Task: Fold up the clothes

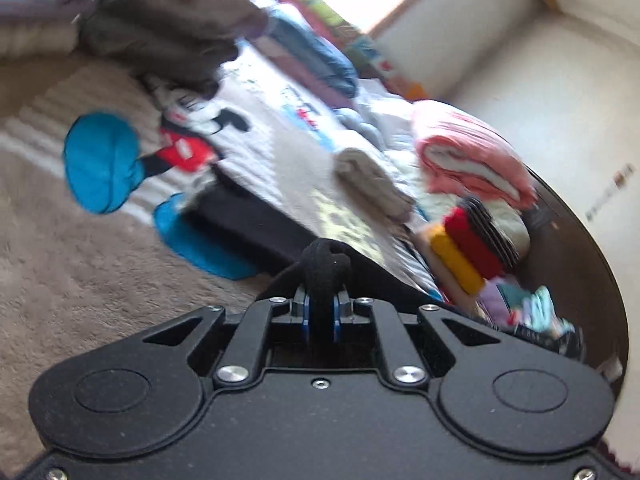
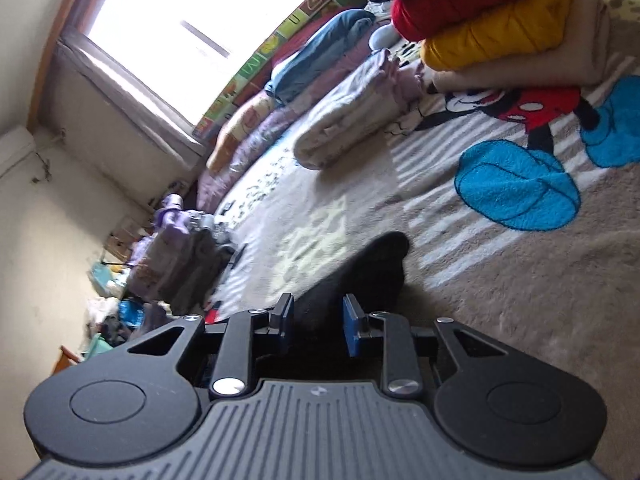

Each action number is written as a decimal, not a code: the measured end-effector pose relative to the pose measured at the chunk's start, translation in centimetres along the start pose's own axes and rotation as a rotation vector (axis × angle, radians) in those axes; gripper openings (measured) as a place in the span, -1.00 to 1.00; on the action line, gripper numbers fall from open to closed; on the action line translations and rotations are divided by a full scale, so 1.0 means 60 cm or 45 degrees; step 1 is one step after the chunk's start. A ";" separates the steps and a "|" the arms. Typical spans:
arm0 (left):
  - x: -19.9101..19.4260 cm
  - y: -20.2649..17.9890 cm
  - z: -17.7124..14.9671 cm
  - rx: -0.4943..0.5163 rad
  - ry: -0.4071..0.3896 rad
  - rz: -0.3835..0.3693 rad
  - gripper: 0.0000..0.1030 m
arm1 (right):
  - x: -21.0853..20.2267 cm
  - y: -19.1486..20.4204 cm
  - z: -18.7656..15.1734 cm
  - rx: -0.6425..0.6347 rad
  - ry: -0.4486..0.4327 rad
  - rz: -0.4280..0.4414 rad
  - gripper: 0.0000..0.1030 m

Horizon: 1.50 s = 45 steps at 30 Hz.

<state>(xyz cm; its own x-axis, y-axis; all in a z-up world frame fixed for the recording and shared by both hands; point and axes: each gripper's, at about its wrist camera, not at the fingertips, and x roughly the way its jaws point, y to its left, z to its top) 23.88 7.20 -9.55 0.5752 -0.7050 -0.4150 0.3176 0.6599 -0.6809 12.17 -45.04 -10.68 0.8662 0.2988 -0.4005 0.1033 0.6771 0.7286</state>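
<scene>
A black garment (image 1: pixel 248 220) lies partly on the carpet, and one bunched end of it rises into my left gripper (image 1: pixel 322 312), which is shut on it between the blue pads. In the right wrist view another part of the black garment (image 2: pixel 360 272) runs forward from between the fingers of my right gripper (image 2: pixel 318 324). Those fingers stand partly apart and press on the thick fabric from both sides. The garment's full shape is hidden.
A beige carpet (image 2: pixel 520 300) with a cartoon mouse covers the floor. On it sit a red and yellow folded stack (image 2: pixel 492 20), a pale folded blanket (image 2: pixel 352 108), a pink folded pile (image 1: pixel 468 152) and a grey-brown heap (image 1: pixel 168 28). Clutter (image 2: pixel 176 256) lines the wall under the window.
</scene>
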 end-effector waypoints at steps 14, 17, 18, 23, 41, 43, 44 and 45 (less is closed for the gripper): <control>0.049 0.060 0.012 -0.192 -0.201 0.252 -0.48 | 0.142 -0.032 0.028 0.058 0.009 -0.187 -0.33; 0.021 0.059 0.021 -0.198 -0.319 0.280 -0.33 | 0.135 -0.029 0.038 0.070 -0.025 -0.191 -0.31; 0.011 0.062 0.023 -0.218 -0.355 0.288 -0.25 | 0.129 -0.028 0.041 0.075 -0.046 -0.190 -0.17; -0.042 0.076 0.032 -0.299 -0.467 0.297 -0.22 | 0.063 -0.035 0.031 0.094 -0.180 -0.152 0.07; -0.060 0.100 -0.020 -0.503 -0.221 0.263 0.22 | 0.008 -0.026 -0.067 -0.104 -0.167 -0.025 0.17; -0.054 0.100 -0.019 -0.494 -0.216 0.270 0.22 | 0.017 -0.020 -0.075 -0.148 -0.140 -0.024 0.17; -0.051 0.100 -0.019 -0.490 -0.213 0.273 0.22 | 0.022 -0.017 -0.079 -0.171 -0.126 -0.023 0.17; -0.048 0.100 -0.018 -0.485 -0.211 0.277 0.21 | 0.027 -0.014 -0.084 -0.193 -0.113 -0.022 0.17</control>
<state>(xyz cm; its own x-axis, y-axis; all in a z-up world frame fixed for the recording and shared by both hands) 23.29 12.91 -13.09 0.7202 -0.4895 -0.4917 -0.1053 0.6234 -0.7748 11.04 -41.73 -14.71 0.9053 0.2304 -0.3569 0.0495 0.7773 0.6272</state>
